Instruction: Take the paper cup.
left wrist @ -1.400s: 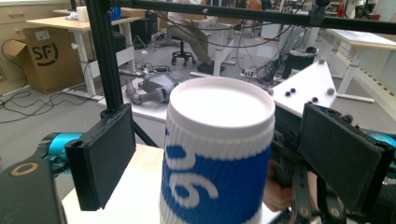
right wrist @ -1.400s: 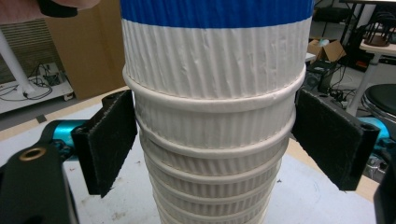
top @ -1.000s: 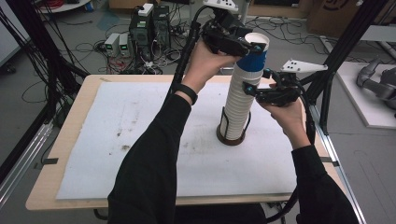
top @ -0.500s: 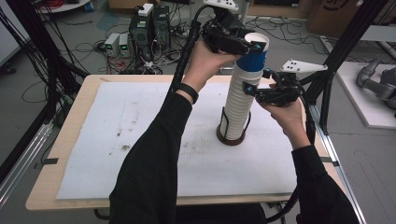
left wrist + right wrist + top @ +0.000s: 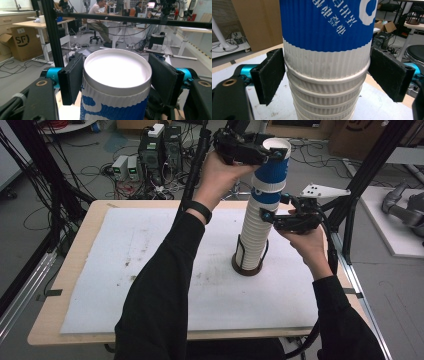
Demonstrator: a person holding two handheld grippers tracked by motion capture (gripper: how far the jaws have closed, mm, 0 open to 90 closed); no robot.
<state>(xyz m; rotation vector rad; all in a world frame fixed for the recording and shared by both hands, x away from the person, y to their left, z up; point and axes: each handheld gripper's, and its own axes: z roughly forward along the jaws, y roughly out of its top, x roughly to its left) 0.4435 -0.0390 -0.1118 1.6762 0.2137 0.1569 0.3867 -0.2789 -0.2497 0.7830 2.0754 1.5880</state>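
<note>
A tall stack of white ribbed paper cups (image 5: 254,237) stands in a dark round holder (image 5: 247,268) on the white mat. The top cup (image 5: 272,175) is blue and white and sits raised out of the stack. My left gripper (image 5: 274,154) is shut on that cup just under its rim, and in the left gripper view both pads (image 5: 71,78) press its sides. My right gripper (image 5: 272,209) is shut on the stack below the blue cup. In the right gripper view its pads (image 5: 269,75) clamp the uppermost white cup (image 5: 327,67).
The white mat (image 5: 125,270) covers most of the wooden table (image 5: 45,332). A black frame post (image 5: 365,175) rises at the right rear. Computers and cables (image 5: 160,150) lie on the floor behind the table. A white side surface (image 5: 395,225) stands to the right.
My left gripper has lifted the blue cup upward, so more of it stands clear of the stack. My right gripper has stayed clamped on the stack.
</note>
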